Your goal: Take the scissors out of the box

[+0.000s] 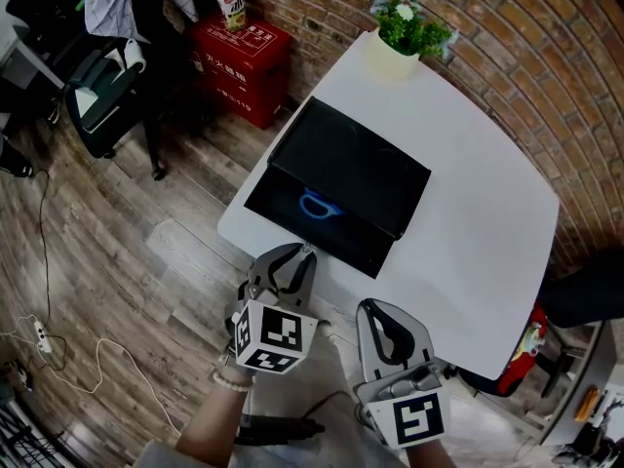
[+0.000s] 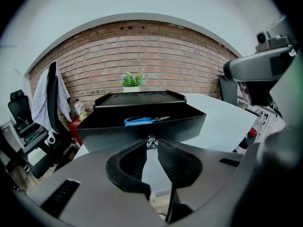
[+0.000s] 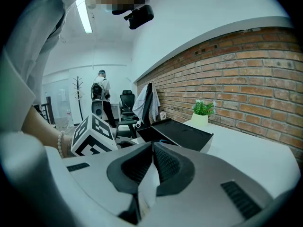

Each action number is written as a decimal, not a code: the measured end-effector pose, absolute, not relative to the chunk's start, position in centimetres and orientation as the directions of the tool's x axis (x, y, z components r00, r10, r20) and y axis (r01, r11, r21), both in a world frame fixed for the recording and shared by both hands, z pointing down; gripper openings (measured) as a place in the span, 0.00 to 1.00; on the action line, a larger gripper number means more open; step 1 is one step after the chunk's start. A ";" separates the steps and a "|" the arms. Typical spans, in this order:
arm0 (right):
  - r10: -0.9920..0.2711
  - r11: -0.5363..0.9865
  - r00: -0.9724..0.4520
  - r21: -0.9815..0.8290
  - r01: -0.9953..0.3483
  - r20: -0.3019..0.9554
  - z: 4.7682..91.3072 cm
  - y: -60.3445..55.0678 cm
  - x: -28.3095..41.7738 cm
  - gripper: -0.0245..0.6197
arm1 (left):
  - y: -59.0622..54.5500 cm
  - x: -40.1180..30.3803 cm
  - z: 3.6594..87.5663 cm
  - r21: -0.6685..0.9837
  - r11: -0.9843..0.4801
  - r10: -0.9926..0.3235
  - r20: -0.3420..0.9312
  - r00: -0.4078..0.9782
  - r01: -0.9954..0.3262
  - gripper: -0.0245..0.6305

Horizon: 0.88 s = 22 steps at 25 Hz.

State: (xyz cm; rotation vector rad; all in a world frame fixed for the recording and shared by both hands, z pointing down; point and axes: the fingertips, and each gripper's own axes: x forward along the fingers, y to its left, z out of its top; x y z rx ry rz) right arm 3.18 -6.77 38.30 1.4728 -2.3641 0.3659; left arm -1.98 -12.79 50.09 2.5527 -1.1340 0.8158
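A black box lies on the white table with its drawer pulled out toward me. Blue-handled scissors lie flat inside the drawer; the left gripper view shows the scissors just over the drawer's front wall. My left gripper is at the drawer's front, its jaws closed on the small shiny knob. My right gripper hangs shut and empty off the table's near edge, to the right of the left one. In the right gripper view the jaws of the right gripper meet, with the box beyond.
A potted plant stands at the table's far corner by the brick wall. On the wooden floor to the left are a red cabinet and an office chair. A person stands far off in the right gripper view.
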 end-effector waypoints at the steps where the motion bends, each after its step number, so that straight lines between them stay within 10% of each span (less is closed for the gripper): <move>1: -0.815 0.434 -0.412 -0.042 -0.900 0.407 38.3 -6.7 3.1 0.11 | -12.7 -2.0 50.1 -0.015 -0.673 -0.611 0.575 0.544 -0.740 0.17; 22: -0.810 0.447 -0.423 -0.039 -0.894 0.406 38.2 -6.3 3.1 0.10 | -12.0 -2.1 50.1 -0.018 -0.664 -0.619 0.573 0.537 -0.747 0.17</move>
